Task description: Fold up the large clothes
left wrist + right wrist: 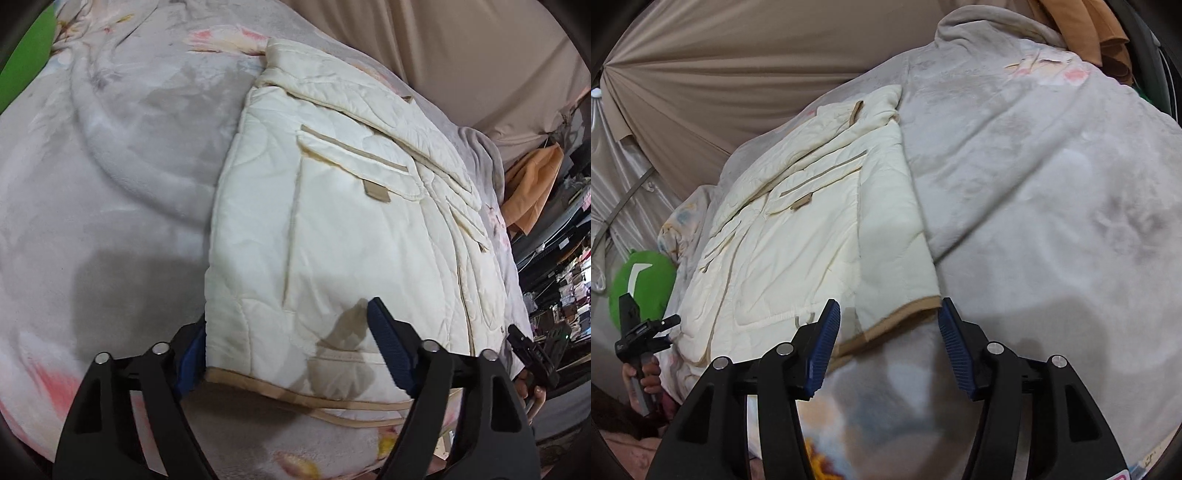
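A cream quilted jacket (pixel 332 229) with tan trim and a flap pocket lies flat on a grey floral blanket (pixel 110 166); it also shows in the right wrist view (pixel 798 251). My left gripper (pixel 284 332) is open, its jaws straddling the jacket's near hem corner, the left finger (pixel 192 354) partly hidden under the edge. My right gripper (pixel 886 325) is open around the tan-edged hem corner (pixel 905 314). Each view shows the other gripper at its edge, the right one (pixel 532 350) and the left one (pixel 639 332).
The blanket (pixel 1052 221) covers the whole bed. A beige curtain (pixel 738 74) hangs behind. A green cushion (pixel 642 280) lies at the bed's far side. Orange cloth (pixel 532 195) hangs near cluttered shelves (pixel 569 288).
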A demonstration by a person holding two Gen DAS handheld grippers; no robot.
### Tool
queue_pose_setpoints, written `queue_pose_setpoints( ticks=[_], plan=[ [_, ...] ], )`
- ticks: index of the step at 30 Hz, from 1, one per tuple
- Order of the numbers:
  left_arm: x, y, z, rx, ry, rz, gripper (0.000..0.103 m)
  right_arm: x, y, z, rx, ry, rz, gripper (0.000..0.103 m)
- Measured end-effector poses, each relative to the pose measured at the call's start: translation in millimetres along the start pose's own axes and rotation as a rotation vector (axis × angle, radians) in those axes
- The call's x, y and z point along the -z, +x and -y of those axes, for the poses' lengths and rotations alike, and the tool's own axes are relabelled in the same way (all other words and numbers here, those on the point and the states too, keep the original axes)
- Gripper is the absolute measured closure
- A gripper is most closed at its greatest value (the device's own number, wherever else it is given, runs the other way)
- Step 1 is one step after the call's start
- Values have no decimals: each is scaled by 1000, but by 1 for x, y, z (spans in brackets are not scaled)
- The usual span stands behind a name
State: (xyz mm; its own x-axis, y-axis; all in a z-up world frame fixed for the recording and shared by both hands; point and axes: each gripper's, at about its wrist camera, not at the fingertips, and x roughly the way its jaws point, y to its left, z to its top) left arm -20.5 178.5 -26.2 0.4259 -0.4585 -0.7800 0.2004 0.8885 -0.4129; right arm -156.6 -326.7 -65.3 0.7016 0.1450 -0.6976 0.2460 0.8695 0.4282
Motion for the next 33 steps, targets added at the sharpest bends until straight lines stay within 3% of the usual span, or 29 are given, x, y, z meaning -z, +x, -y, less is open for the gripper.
queue_pose_setpoints(
  ticks=[2,3,4,5,11,15,18,21,24,27,30,33],
  plan=[
    [0,0,8,-10,38,2,54,-3,8,-3,-5,8,1,54],
    [1,-2,11,-22,51,9,60,-5,12,-5,-13,18,-1,67],
    [1,-7,13,-38,62,25,75,-7,14,-7,-23,24,1,85],
    [0,-12,12,-39,63,37,83,-8,13,-9,-21,24,16,92],
    [10,-67,12,108,45,108,92,-1,-50,-18,-90,21,184,99],
    [15,-136,28,202,83,258,94,2,-116,-37,-139,-14,321,99],
    [-1,-179,44,226,133,398,93,-20,-155,-53,-176,-47,447,99],
    [-39,-188,63,219,176,476,93,-60,-166,-67,-205,-108,516,99],
    [-93,-168,84,180,221,495,93,-124,-135,-87,-162,-167,528,99],
    [-160,-112,99,41,229,475,93,-184,-76,-86,-122,-136,458,99],
    [-214,-41,99,-131,215,418,92,-235,12,-71,-56,-78,357,98],
    [-250,47,79,-254,155,285,91,-254,87,-63,37,-71,269,97]
  ],
)
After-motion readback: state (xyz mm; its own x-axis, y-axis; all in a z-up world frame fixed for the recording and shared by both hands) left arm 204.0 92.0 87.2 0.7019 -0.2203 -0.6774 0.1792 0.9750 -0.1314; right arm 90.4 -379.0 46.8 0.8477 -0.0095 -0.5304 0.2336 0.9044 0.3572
